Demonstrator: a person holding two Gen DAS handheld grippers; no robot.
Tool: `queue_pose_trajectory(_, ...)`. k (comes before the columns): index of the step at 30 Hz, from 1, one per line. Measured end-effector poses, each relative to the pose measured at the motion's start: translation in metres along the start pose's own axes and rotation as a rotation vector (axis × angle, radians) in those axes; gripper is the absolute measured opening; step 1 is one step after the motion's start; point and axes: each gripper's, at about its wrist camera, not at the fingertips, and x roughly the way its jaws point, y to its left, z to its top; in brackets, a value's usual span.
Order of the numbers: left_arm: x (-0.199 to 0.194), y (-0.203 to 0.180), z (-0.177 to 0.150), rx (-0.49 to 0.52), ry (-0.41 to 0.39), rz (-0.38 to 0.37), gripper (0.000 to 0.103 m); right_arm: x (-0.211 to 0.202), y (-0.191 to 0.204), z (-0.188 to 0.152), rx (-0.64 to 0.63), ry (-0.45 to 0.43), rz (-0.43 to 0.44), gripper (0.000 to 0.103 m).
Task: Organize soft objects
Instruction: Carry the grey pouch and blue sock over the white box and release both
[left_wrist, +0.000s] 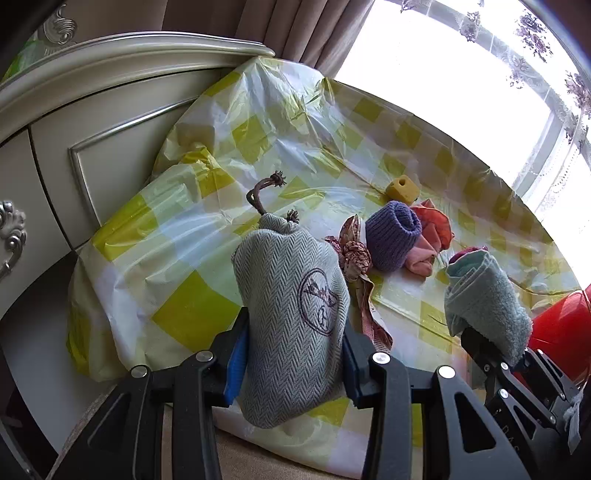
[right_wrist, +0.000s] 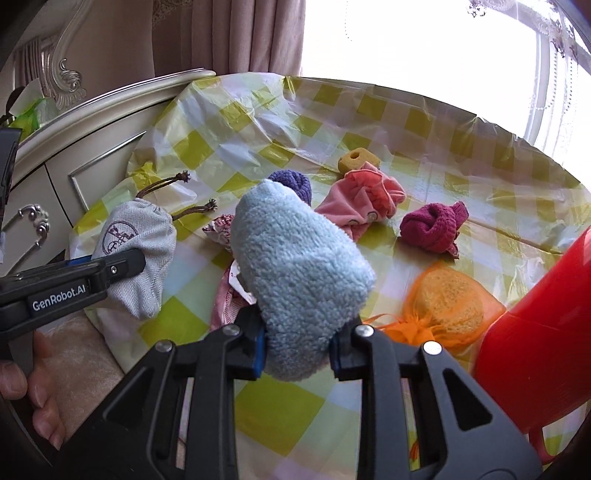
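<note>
Left gripper (left_wrist: 291, 354) is clamped on the grey pouch (left_wrist: 291, 317) and right gripper (right_wrist: 297, 350) on the blue towel (right_wrist: 299, 273), both long axes pointing away; red basket (right_wrist: 539, 332) sits right of the towel, nearer the right hand.

The right gripper (right_wrist: 297, 350) squeezes a fluffy light blue towel roll (right_wrist: 295, 273) between its two black fingers. Far to its left, the left gripper (right_wrist: 125, 264) pinches a grey cloth pouch with brown strings (right_wrist: 138, 242). Just behind the towel peeks a purple knitted roll (right_wrist: 291, 182). Ahead and a bit right lie a pink cloth (right_wrist: 364, 201), a yellow sponge block with a hole (right_wrist: 355, 159) and a dark pink knitted bundle (right_wrist: 432, 227). Close on the right sits an orange net bag holding a yellow sponge (right_wrist: 447, 304), beside a big red plastic tub (right_wrist: 543, 339). All rest on a worktop with a yellow checked plastic cover (right_wrist: 280, 398).
</note>
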Motion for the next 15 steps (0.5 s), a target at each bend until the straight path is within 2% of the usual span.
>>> queue_pose_trajectory(2,-0.006,0.000,-0.004,0.004,-0.001,-0.004,0.044,-0.008,0.013,-0.003,-0.061,0.000,-0.017,0.029)
queue_pose_trajectory(8,-0.022,0.005,-0.016,-0.006,0.020,-0.027,0.044,-0.009,0.059,-0.026,-0.274,0.184,-0.012,0.035)
queue_pose_trajectory(10,-0.025,0.012,-0.020,-0.023,0.033,-0.035,0.044,-0.011,0.069,-0.036,-0.328,0.211,-0.025,0.041)
queue_pose_trajectory(11,-0.026,0.015,-0.021,-0.031,0.041,-0.037,0.043,-0.012,0.074,-0.041,-0.355,0.211,-0.047,0.052)
queue_pose_trajectory(12,-0.027,0.018,-0.023,-0.038,0.049,-0.040,0.043,-0.013,0.080,-0.045,-0.392,0.213,-0.075,0.072)
queue_pose_trajectory(13,-0.027,0.022,-0.024,-0.046,0.056,-0.041,0.043,-0.012,0.086,-0.049,-0.434,0.218,-0.118,0.075)
queue_pose_trajectory(15,-0.029,0.028,-0.026,-0.057,0.062,-0.040,0.044,-0.015,0.093,-0.051,-0.476,0.201,-0.179,0.076)
